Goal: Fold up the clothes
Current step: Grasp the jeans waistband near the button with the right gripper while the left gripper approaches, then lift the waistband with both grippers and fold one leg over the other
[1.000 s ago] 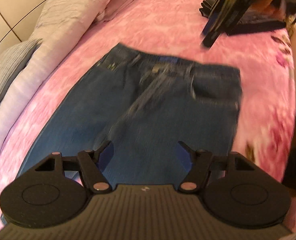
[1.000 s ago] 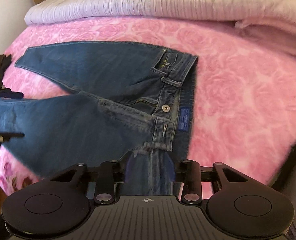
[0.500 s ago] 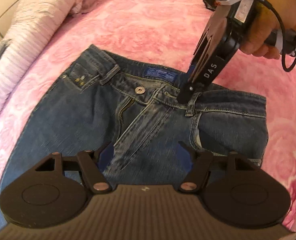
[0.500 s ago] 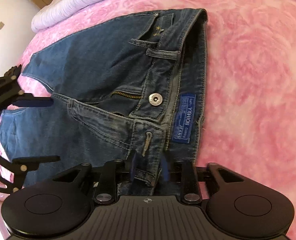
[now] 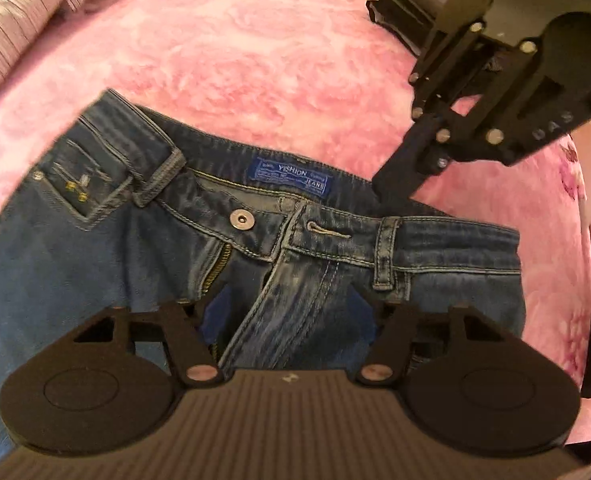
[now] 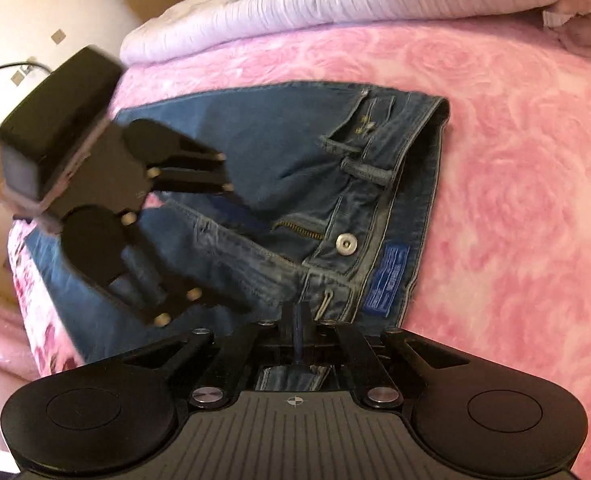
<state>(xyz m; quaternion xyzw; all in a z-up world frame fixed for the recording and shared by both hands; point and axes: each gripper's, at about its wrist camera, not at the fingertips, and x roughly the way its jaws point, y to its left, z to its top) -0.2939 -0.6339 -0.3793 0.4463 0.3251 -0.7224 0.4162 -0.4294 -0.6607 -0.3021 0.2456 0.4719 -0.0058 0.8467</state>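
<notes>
While the right gripper (image 6: 295, 320) has just pinched shut on the waistband of the blue denim jeans (image 5: 115, 248) spread mid-bed on the pink rose-patterned blanket (image 5: 255, 48), the left gripper (image 5: 287, 312), jaws narrowing yet apart, hovers over the fly, so folding looks ready to start.

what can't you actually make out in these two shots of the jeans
- Jeans legs: cut off by the bottom edge and the left gripper body, left wrist view.
- Right gripper: whether it pinches the waistband is hidden by its own shut fingers, right wrist view.
- Blue label text: blurred, right wrist view.
- Dark pile: partly behind the right gripper, left wrist view.
</notes>
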